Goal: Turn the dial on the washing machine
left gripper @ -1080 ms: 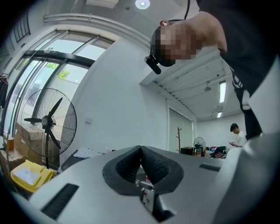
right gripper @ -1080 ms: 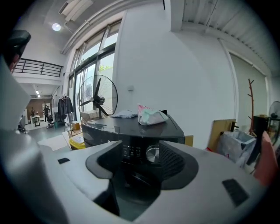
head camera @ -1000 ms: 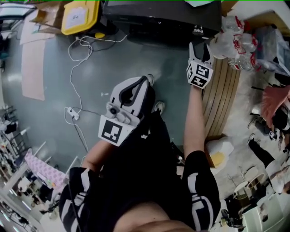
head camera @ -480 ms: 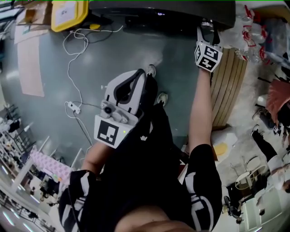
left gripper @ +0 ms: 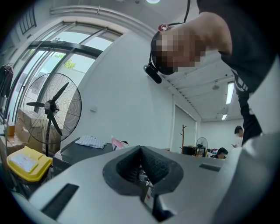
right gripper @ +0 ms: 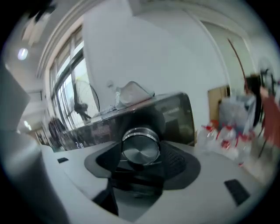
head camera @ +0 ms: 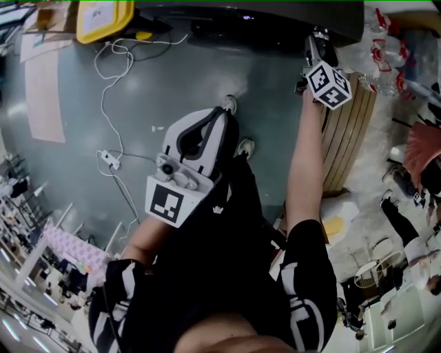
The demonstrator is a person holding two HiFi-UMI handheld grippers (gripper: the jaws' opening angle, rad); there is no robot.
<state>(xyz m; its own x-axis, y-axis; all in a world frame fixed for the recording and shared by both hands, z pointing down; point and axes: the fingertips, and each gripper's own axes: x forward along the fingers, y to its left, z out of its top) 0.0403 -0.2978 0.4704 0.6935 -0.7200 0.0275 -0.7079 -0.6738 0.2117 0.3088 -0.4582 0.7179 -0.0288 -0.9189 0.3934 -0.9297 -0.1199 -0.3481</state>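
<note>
The washing machine (head camera: 275, 19) is a dark body along the top of the head view. Its round silver dial (right gripper: 140, 148) fills the middle of the right gripper view, set in the dark control panel (right gripper: 175, 116). My right gripper (head camera: 315, 43) reaches up to the machine's front, its jaws have just been closing, and their black pads (right gripper: 177, 159) sit against the dial's sides. My left gripper (head camera: 222, 118) hangs lower at the centre over the floor, well away from the machine. Its jaws are shut tip to tip with nothing between them (left gripper: 141, 151).
A yellow bin (head camera: 103, 17) stands at the top left by the machine. A white cable and power strip (head camera: 107, 160) lie on the grey floor. A slatted wooden board (head camera: 348, 131) and packed water bottles (head camera: 386, 55) are to the right. A floor fan (left gripper: 51, 107) stands at the left.
My right gripper moved up to the machine's front and its marker cube has rolled. The left gripper shifted only slightly and stays shut.
</note>
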